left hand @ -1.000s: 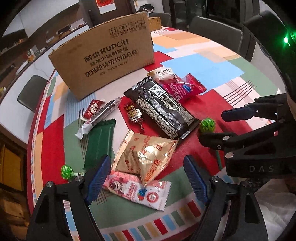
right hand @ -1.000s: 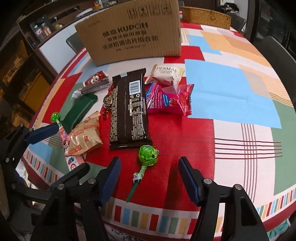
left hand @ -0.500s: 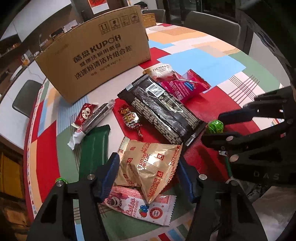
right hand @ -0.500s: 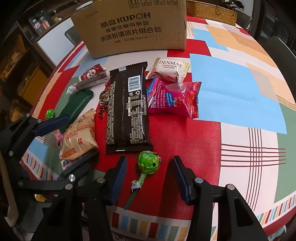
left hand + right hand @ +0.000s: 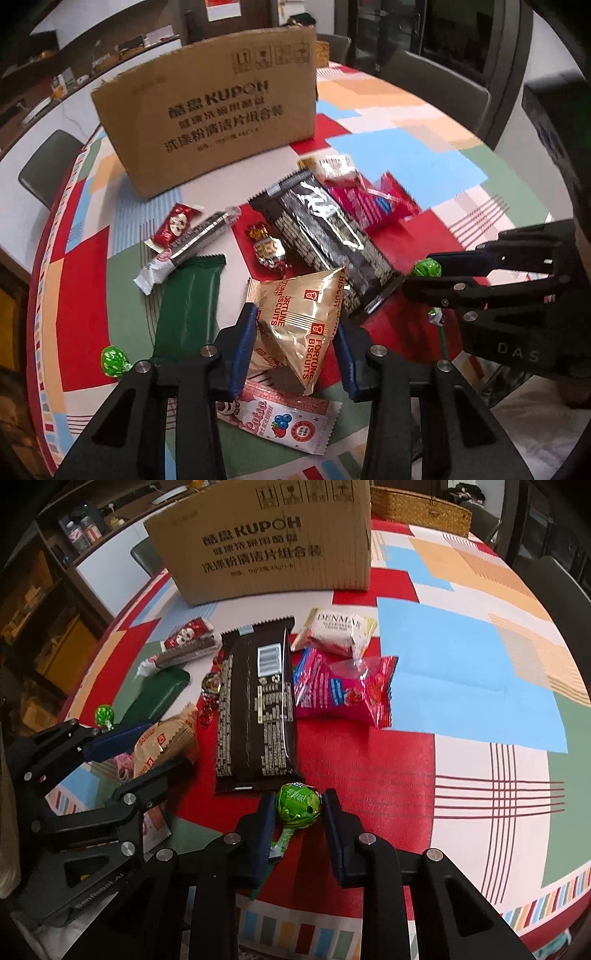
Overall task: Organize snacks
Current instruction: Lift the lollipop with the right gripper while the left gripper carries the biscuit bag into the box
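My left gripper [image 5: 295,328] is shut on a gold Fortune Biscuits bag [image 5: 303,317], which is tilted up off the table. My right gripper [image 5: 299,808] is shut on the head of a green lollipop [image 5: 299,805]; its stick trails back between the fingers. The right gripper shows in the left wrist view [image 5: 424,275], and the left gripper in the right wrist view [image 5: 147,746]. A long black snack pack [image 5: 256,705], a pink bag [image 5: 343,694] and a white Denmar pack [image 5: 336,629] lie in the middle. A large cardboard box [image 5: 269,542] stands behind them.
A dark green bar [image 5: 188,302], a second green lollipop [image 5: 112,360], a red candy [image 5: 173,225], a brown-and-white bar [image 5: 184,251], a foil candy [image 5: 267,249] and a pink Lotsa packet [image 5: 277,424] lie on the left. A wicker basket [image 5: 421,509] stands behind the box. Chairs ring the table.
Both grippers moved forward and closed. The left one took hold of the biscuit bag and tilted it up. The right one closed on the lollipop head.
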`<state>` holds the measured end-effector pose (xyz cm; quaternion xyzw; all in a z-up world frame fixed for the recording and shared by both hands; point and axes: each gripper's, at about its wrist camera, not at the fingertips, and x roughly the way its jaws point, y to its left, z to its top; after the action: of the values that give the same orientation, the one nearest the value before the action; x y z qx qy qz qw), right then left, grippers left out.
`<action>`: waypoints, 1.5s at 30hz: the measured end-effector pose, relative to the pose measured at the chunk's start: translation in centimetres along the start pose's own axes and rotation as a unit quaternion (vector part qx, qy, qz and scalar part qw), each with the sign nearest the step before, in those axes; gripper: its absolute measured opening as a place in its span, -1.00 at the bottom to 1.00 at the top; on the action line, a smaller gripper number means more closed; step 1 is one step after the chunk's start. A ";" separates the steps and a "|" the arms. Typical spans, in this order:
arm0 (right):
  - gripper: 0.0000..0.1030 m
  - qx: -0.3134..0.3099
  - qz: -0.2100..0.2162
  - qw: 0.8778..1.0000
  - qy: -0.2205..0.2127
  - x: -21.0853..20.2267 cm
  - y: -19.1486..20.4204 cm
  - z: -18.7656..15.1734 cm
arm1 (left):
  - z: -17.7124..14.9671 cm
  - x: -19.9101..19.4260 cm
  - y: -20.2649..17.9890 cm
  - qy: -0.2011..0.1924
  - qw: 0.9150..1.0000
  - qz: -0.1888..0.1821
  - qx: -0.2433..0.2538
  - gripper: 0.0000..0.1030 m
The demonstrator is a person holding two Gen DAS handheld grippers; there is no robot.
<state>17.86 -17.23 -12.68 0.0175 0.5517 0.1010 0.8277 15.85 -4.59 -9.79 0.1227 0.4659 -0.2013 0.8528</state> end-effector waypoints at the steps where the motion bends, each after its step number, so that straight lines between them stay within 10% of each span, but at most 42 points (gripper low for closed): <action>1: -0.48 -0.001 0.000 1.000 -0.003 -0.2 0.0 0.1 | 0.1 -0.3 0.1 -0.004 1.000 -0.001 -0.005 -0.24; 21: -0.48 -0.024 0.024 0.994 -0.104 -4.9 0.4 4.9 | 4.9 -5.2 2.7 -0.094 0.994 0.002 -0.054 -0.23; 45: -0.47 -0.039 0.027 0.964 -0.262 -10.9 1.1 18.9 | 17.7 -8.6 9.0 -0.219 0.972 0.068 -0.051 -0.23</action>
<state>31.00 -16.61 4.78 0.0256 0.3106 0.1364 0.9404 28.98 -1.61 7.14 0.0636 0.2680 -0.1410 0.9509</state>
